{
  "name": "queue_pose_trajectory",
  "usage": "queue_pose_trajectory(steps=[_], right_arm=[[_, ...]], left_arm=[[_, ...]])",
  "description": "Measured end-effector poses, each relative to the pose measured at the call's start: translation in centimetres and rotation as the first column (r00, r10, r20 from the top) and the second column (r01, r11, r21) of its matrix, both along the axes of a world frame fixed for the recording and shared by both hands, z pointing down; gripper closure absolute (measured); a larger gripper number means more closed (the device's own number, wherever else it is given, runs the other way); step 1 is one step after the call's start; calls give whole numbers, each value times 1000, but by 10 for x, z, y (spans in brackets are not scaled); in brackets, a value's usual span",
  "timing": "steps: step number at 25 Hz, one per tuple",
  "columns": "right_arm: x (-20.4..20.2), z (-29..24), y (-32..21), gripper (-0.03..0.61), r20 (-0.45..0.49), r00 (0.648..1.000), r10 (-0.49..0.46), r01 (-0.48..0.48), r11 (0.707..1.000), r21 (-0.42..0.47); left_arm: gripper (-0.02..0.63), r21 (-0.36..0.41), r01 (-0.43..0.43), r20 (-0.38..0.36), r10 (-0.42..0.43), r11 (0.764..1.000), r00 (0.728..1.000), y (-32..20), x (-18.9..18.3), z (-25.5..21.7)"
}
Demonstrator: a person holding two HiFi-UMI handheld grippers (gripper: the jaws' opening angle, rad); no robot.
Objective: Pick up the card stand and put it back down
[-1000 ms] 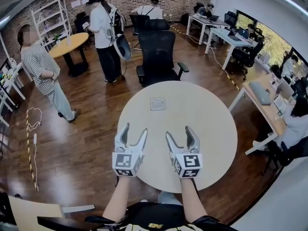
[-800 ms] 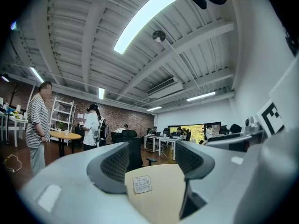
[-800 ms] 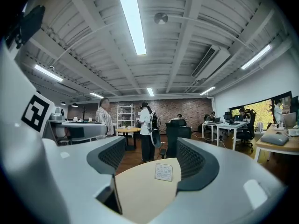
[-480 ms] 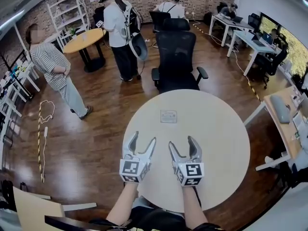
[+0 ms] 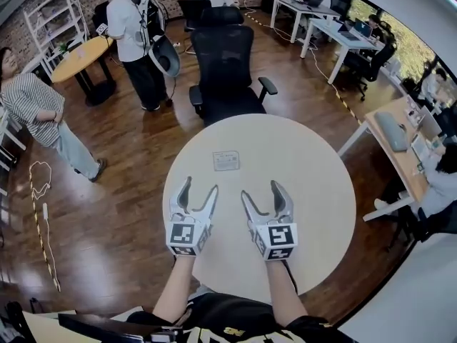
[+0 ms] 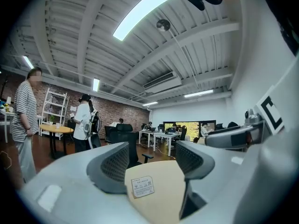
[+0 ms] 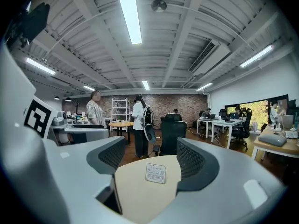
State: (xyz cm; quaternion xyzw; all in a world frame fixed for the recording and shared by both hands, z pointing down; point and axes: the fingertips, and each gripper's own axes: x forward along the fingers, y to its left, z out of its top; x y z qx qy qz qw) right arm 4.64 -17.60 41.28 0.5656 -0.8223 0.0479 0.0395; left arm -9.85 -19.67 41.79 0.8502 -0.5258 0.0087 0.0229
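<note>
Both claws are wide open with nothing in them. The left claw (image 5: pixel 199 186) and right claw (image 5: pixel 260 189) sit side by side over the near half of the round beige surface (image 5: pixel 314 191), tips pointing away from the person. The thing to grab is a small white rectangular card stand (image 5: pixel 226 161) with fine print on its face, too small to read. Compared with a second ago, the claws have the same spread and the card stand is in the same spot. Only the head camera swung, so the black office chair (image 5: pixel 225 70) shifted in frame. The card stand is ahead of the claws, apart from both, roughly in line with the gap between them.
</note>
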Motion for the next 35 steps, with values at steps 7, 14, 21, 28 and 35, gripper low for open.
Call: queue_pose_trajectory(steps=[7,14,21,28,35], right_arm=[[-9,-4,-8,227,-3,1000,22,-22,1000,3],[-28,-14,-4,227,-2,1000,2,-2,1000,16],[-32,-9,2,227,11,1000,3,-3,1000,7],[-26,-6,4,227,20,999,25,-25,1000,-4],[-22,-2,-1,227,23,999,35,-35,999,-9]], left_arm=[[304,-6,-53,25,53,999,998,-7,-3,2],[304,17,-51,50,50,999,997,-13,-32,-5],[304,21,-14,80,12,1000,997,-42,-100,-21],[302,10,-33,128,32,999,991,-62,-142,-26],[302,2,-45,184,44,999,982,-86,-172,-40]])
